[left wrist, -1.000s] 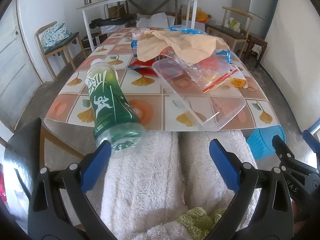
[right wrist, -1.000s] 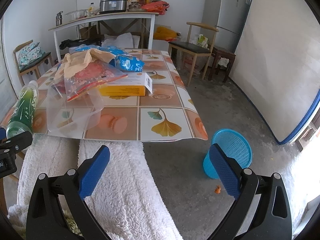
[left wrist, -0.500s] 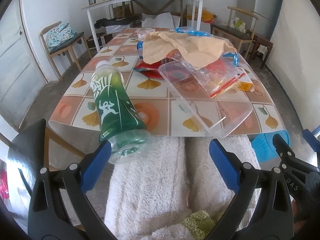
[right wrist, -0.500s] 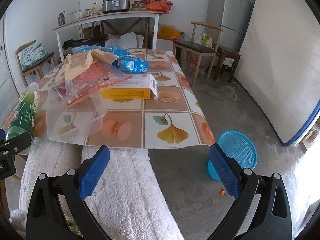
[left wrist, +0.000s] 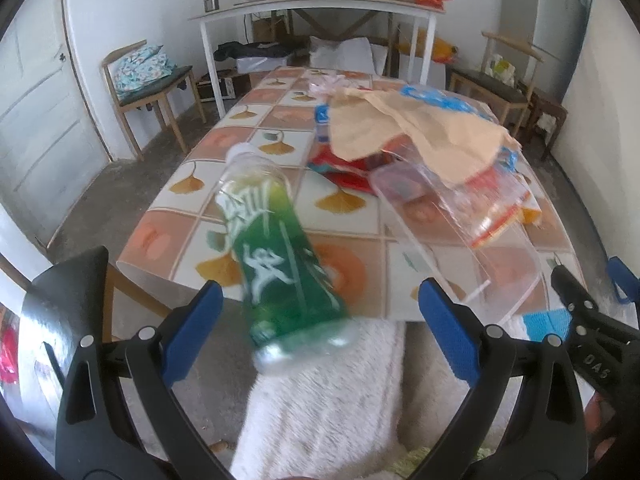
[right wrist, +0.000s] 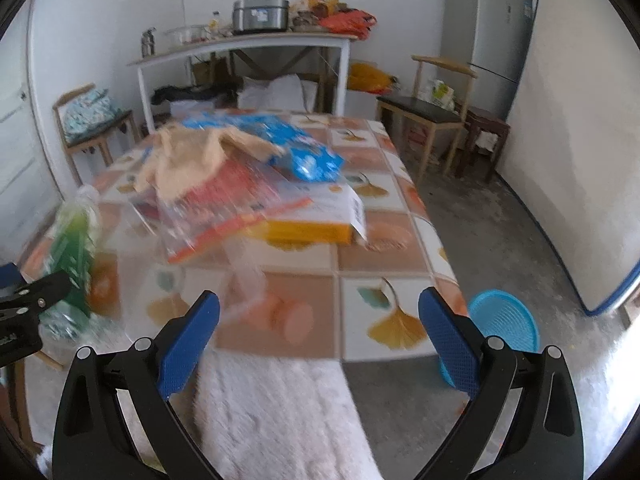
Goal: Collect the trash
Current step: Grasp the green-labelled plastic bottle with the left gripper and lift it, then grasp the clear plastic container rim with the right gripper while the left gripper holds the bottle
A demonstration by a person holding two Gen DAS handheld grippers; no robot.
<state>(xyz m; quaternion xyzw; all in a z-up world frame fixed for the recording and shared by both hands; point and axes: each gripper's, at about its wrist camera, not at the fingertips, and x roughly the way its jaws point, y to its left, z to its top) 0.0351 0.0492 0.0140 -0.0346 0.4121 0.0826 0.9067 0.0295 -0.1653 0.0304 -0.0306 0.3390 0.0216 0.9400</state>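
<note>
A green plastic bottle [left wrist: 280, 272] lies on the tiled tablecloth [left wrist: 276, 120], its base jutting over the near edge. My left gripper [left wrist: 320, 300] is open, its blue pads on either side of that base without touching it. To the right sits a clear plastic container [left wrist: 460, 248] under a zip bag [left wrist: 496, 208], a beige paper bag [left wrist: 420, 132] and a blue snack bag [left wrist: 440, 98]. My right gripper [right wrist: 320, 312] is open at the table's near edge, empty, facing a yellow-white box [right wrist: 320, 220]. A blue basket [right wrist: 504, 324] stands on the floor to the right.
Legs in a white fluffy garment [left wrist: 340, 400] fill the space below both grippers. Wooden chairs [left wrist: 148, 84] [right wrist: 432, 116] flank the table. A white side table [right wrist: 248, 48] with pots stands behind, and a fridge [right wrist: 488, 36] and a mattress [right wrist: 576, 152] on the right.
Both grippers have moved forward towards the table, and the views are motion-blurred. The left gripper has shifted left, so the bottle's base now sits between its open fingers.
</note>
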